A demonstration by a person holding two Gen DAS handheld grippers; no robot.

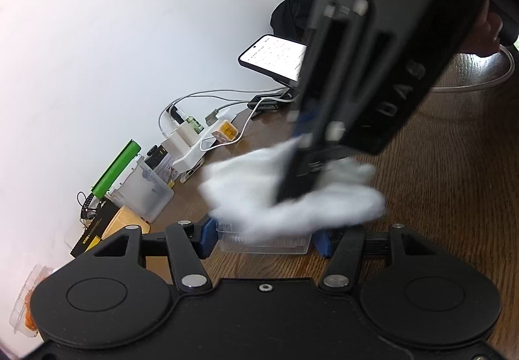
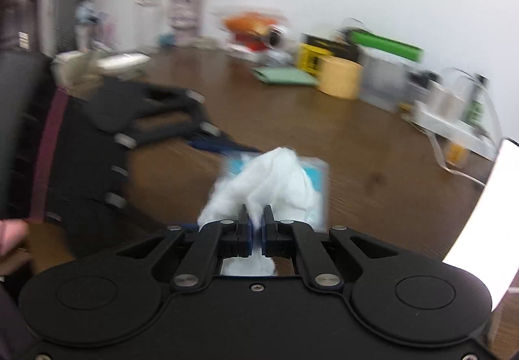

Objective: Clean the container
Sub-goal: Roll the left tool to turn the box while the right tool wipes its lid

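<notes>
Nearest my left wrist lens, the left gripper point(image 1: 264, 238) has its blue fingers point(image 1: 207, 237) set wide against the two ends of the small clear container point(image 1: 266, 243), gripping it where it sits on the brown wooden table point(image 1: 438, 198). Directly ahead of and above it, my right gripper point(image 2: 256, 223) is clenched tight on a wad of white cloth point(image 2: 266, 181), which lies on top of the container point(image 2: 319, 178) and covers most of its opening. Farther out past the left gripper, along the wall, I see a lit phone point(image 1: 274, 56), white cables point(image 1: 201, 100) and a green tube point(image 1: 116, 170).
</notes>
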